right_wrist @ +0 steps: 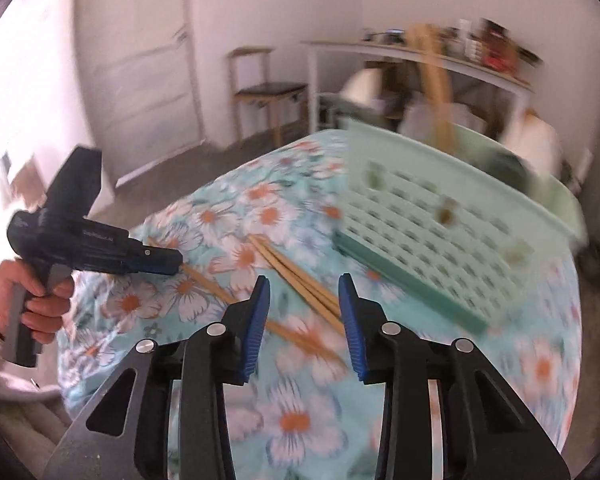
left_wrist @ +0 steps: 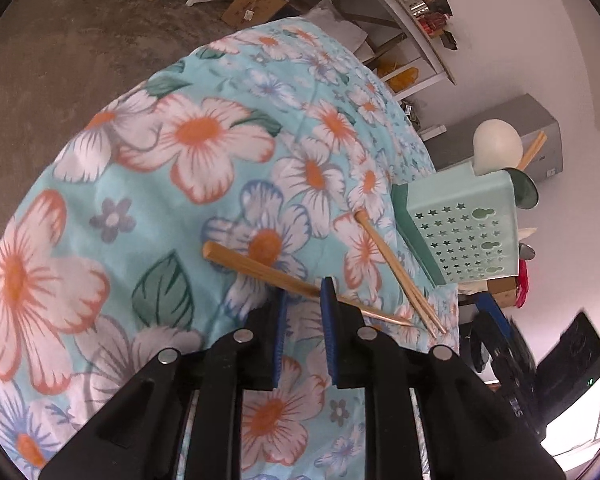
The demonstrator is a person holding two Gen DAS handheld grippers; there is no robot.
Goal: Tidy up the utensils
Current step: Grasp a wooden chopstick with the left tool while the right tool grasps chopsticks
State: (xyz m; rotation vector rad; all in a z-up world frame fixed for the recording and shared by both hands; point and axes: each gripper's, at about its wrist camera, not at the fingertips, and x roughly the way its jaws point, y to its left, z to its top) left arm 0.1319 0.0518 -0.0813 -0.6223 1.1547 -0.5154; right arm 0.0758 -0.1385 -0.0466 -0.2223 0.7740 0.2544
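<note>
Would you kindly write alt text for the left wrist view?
The left gripper, open, straddles a single wooden chopstick lying on a floral tablecloth. A pair of chopsticks lies just beyond, near a mint-green perforated utensil holder holding a white spoon.

Left gripper (left_wrist: 304, 300) sits over a single chopstick (left_wrist: 260, 268) lying crosswise on the tablecloth (left_wrist: 140, 200). To its right, a chopstick pair (left_wrist: 396, 272); further right, the utensil basket (left_wrist: 464, 232) holds upright utensils. Right gripper (right_wrist: 304, 300) hovers before the pair.
</note>
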